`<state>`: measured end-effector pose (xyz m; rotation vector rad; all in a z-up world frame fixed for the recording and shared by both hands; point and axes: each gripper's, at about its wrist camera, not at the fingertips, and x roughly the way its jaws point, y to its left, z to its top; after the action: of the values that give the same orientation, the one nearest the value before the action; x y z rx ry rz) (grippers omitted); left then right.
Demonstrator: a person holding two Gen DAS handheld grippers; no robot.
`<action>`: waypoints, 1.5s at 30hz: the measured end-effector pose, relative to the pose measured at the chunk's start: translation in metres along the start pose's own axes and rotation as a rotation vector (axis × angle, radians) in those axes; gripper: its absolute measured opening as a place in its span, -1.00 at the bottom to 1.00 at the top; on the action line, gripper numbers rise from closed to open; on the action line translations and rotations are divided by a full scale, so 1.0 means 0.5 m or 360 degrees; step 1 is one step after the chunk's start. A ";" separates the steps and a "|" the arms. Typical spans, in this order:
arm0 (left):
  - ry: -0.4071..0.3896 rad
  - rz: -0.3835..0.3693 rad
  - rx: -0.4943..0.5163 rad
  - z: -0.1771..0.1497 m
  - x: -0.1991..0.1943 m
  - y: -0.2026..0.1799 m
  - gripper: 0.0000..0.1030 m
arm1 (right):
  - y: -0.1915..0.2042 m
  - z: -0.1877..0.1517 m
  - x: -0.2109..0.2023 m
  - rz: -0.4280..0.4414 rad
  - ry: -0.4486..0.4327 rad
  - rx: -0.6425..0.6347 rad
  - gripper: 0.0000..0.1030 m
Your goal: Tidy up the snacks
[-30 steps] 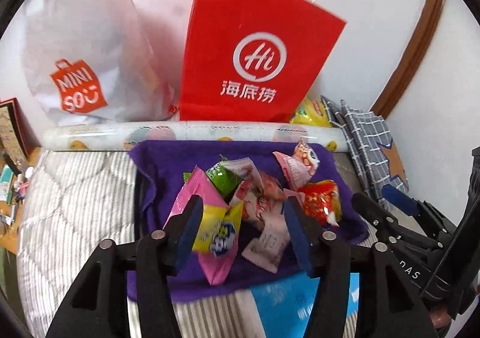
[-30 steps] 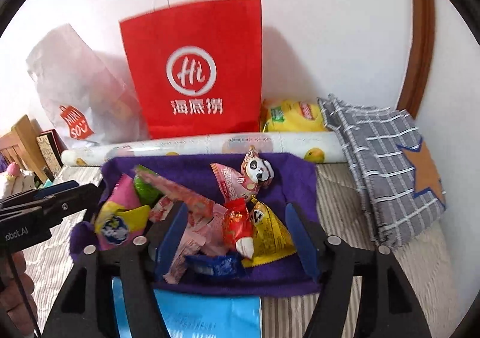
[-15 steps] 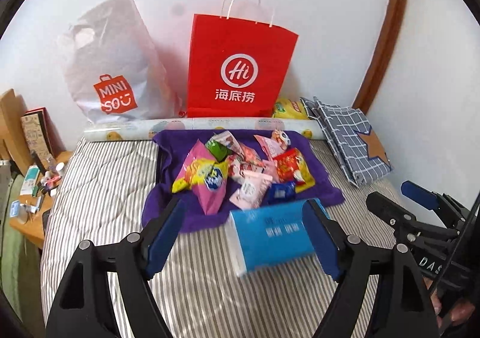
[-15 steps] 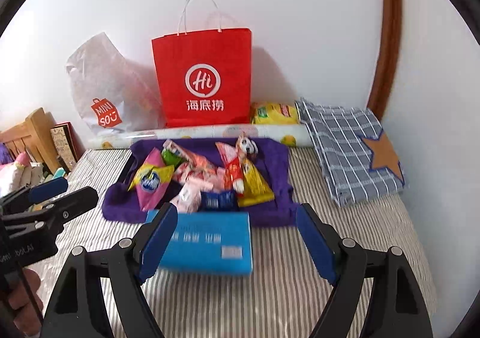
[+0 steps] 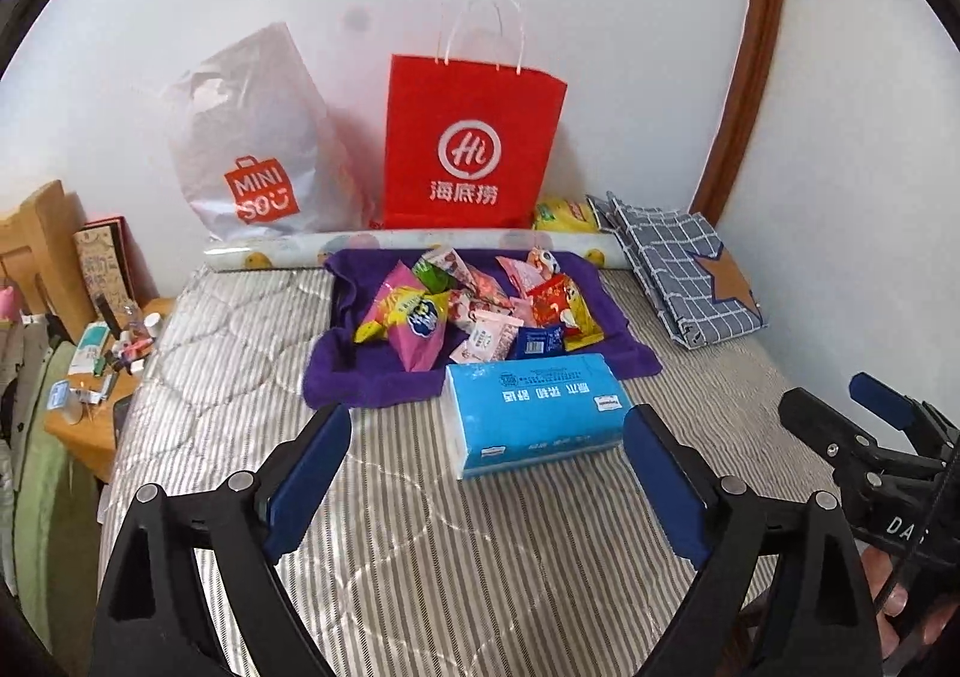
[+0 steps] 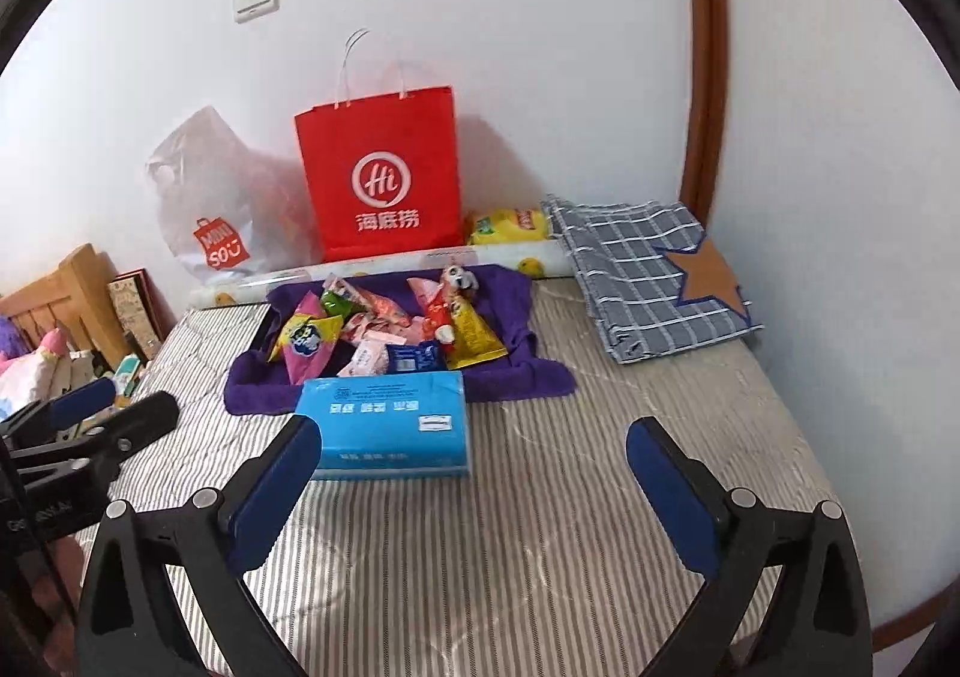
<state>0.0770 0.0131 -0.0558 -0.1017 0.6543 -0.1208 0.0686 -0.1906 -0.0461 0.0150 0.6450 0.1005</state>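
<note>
Hovering above the striped mattress (image 5: 240, 377), my left gripper (image 5: 486, 473) and right gripper (image 6: 474, 485) both have their jaws spread wide, holding nothing. Just beyond them lies a blue tissue pack (image 5: 534, 413), its far edge touching the purple towel (image 5: 372, 377). On that towel sits the heap of snack packets (image 5: 474, 311), with a pink-and-yellow bag (image 6: 306, 341) on the left and a yellow one (image 6: 474, 335) on the right. Behind, against the wall, stand a red Haidilao paper bag (image 5: 468, 149) and a white Miniso bag (image 5: 252, 149).
</note>
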 end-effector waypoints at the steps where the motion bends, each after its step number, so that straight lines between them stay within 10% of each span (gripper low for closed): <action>1: -0.0015 0.0010 -0.0006 -0.001 -0.008 0.001 0.81 | -0.004 0.000 -0.004 0.0006 -0.0002 0.0016 1.00; 45: -0.0086 0.0055 0.0011 -0.014 -0.052 -0.018 0.82 | -0.023 -0.011 -0.058 -0.0026 -0.0058 0.0083 1.00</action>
<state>0.0516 0.0076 -0.0444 -0.0866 0.6013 -0.0867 0.0430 -0.2052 -0.0336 0.0615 0.6112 0.0676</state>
